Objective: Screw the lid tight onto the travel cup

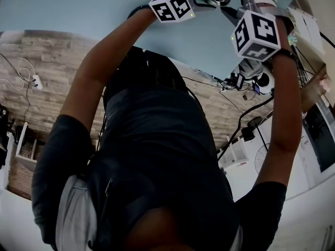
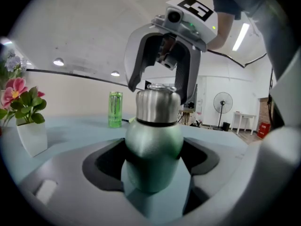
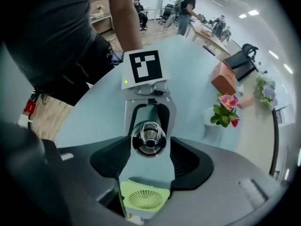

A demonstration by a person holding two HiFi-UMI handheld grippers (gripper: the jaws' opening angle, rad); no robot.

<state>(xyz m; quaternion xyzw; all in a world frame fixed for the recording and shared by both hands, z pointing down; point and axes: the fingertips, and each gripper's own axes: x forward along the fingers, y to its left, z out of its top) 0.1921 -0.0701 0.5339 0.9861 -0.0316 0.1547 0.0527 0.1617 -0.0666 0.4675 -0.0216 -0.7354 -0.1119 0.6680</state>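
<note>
In the left gripper view the green travel cup [image 2: 153, 147] stands upright on the pale blue table [image 2: 70, 126]. My left gripper [image 2: 153, 157] is shut on the cup's body. A steel lid [image 2: 157, 106] sits on the cup's neck. My right gripper [image 2: 160, 86] hangs over it from above, one finger on each side of the lid. The right gripper view looks straight down on the lid [image 3: 148, 136] and its ring handle. There my right gripper [image 3: 149, 147] is open, its pads a little off the lid. Both marker cubes [image 1: 170, 4] show at the top of the head view.
A green drink can [image 2: 114, 108] stands behind the cup. Pink flowers in a white pot [image 2: 32, 136] are at the left. A small green fan-like object [image 3: 143, 197] lies on the table under my right gripper. An orange box [image 3: 225, 78] sits further off.
</note>
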